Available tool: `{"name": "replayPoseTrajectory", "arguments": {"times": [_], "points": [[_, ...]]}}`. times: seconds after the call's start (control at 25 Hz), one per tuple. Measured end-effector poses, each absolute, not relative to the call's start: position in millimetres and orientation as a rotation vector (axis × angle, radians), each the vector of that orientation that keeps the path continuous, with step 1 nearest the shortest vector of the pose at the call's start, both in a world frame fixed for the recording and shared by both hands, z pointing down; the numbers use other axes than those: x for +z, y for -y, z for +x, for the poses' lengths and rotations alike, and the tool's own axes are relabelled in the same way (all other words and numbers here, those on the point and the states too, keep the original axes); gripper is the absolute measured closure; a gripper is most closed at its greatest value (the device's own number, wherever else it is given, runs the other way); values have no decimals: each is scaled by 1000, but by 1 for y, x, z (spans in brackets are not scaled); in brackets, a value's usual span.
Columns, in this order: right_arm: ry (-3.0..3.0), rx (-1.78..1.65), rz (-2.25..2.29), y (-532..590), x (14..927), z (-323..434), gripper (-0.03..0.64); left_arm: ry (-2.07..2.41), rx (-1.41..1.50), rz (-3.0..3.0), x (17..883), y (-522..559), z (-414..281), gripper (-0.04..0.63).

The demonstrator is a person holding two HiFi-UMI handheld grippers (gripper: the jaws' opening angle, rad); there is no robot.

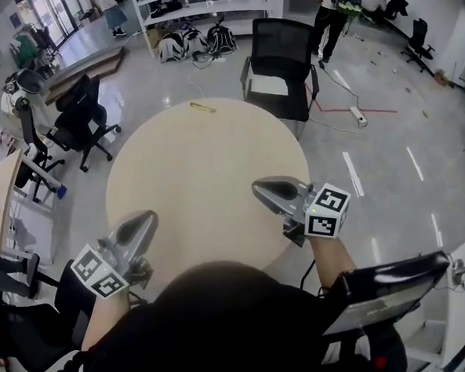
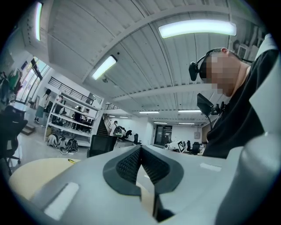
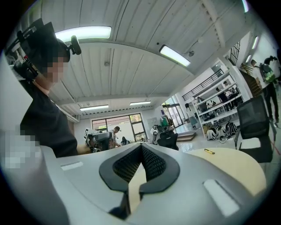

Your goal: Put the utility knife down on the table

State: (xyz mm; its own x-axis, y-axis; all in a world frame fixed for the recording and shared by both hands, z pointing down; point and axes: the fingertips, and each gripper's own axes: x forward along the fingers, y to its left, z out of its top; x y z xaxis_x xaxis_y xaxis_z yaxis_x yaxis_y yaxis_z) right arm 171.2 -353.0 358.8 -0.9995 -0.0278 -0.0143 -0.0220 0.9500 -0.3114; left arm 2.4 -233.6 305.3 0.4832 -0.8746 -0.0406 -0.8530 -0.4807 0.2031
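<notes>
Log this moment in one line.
left claw: shut, empty | right claw: shut, empty | utility knife: lying at far edge of table, apart from both

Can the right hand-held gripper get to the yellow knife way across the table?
Probably yes: only bare table lies between the right hand-held gripper and the utility knife, though it's a long stretch.
</notes>
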Motion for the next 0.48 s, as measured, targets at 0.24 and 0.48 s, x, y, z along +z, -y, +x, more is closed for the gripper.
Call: {"name": "replayPoseTrajectory", "arguments": {"times": [0.24,0.48], "points": [[-3072,-430,-163,349,344,159,603,1427,-247,2643,301,236,-23,597],[-3063,-425,-194,330,328,113,603,1411,-306,2670,288,226,-77,597]]}}
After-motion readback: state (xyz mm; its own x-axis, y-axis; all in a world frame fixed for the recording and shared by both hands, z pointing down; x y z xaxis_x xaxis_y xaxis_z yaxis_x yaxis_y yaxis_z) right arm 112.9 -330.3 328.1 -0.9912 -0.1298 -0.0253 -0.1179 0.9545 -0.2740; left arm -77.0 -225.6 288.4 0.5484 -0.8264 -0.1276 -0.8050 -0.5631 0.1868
